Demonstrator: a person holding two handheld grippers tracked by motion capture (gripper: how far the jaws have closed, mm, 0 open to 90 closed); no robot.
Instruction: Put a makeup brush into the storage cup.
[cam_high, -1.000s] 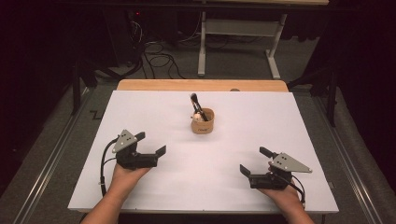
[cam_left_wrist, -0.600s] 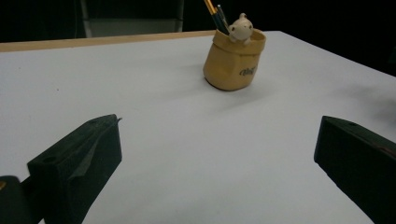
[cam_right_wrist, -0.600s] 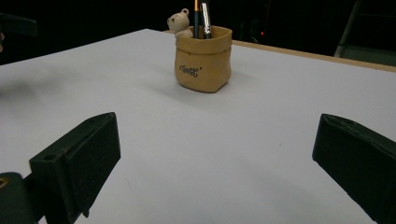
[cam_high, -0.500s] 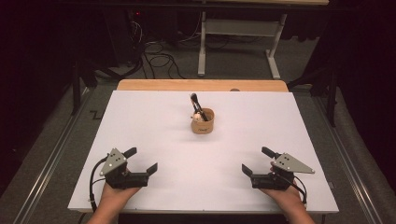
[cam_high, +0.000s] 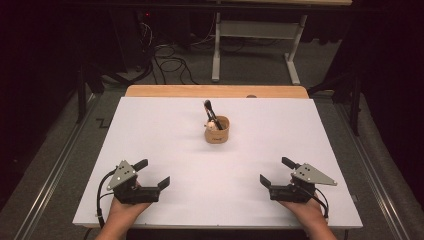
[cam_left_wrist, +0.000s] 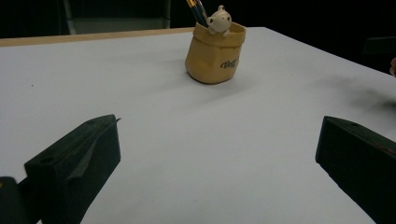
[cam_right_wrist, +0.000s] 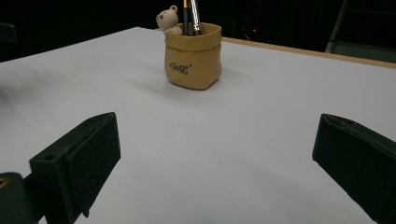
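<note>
A tan sack-shaped pen holder (cam_high: 217, 131) (cam_left_wrist: 214, 53) (cam_right_wrist: 192, 55) with a small bear figure on its rim stands upright near the middle of the white table top (cam_high: 200, 165). Dark brushes or pens (cam_high: 209, 112) lean out of it. My left gripper (cam_high: 152, 172) rests low at the front left, jaws wide apart and empty, held by a hand. My right gripper (cam_high: 277, 171) sits at the front right, equally open with nothing between its jaws. Both point toward the holder, which lies well beyond them.
A wooden strip (cam_high: 215, 91) runs along the table's far edge. Behind it are a white metal stand (cam_high: 255, 42) and loose cables (cam_high: 170, 62) on the dark floor. Metal rails (cam_high: 50, 170) flank the table's sides.
My left gripper has drawn back toward the front edge and a little left. The right gripper has barely shifted. The holder has stayed put.
</note>
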